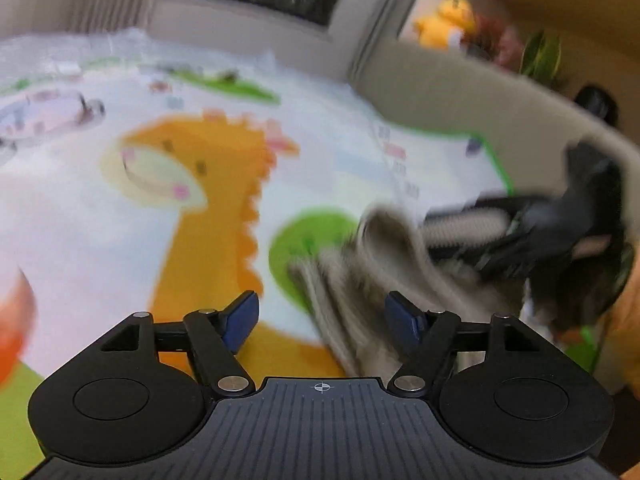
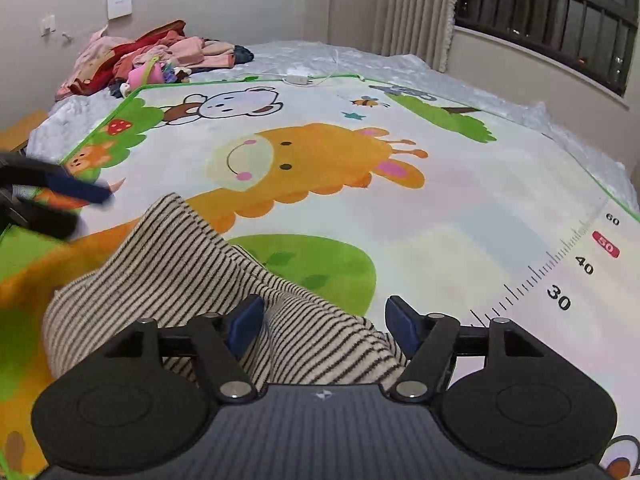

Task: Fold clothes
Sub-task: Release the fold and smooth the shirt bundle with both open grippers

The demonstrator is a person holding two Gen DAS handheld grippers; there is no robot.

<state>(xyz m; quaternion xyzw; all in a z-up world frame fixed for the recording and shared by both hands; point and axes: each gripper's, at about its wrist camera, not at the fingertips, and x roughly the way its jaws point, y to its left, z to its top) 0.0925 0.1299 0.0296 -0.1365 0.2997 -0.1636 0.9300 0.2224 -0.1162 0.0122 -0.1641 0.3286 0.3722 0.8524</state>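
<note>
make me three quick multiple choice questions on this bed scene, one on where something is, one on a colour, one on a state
1. Where is the heap of pink and red clothes?
A. far corner by the wall
B. under the window
C. between the jaws
2. The garment by the right gripper has stripes of
A. red and white
B. dark and beige
C. blue and green
3. The right gripper is
A. shut on the garment
B. open
C. out of view

A: it lies at the far wall corner.
B: dark lines on beige.
B: the pads stand apart, pressing nothing.

My left gripper (image 1: 322,320) tilts downward with its jaws apart, nothing pressed between them. My right gripper (image 2: 324,326) also angles down, jaws spread and gripping nothing.
</note>
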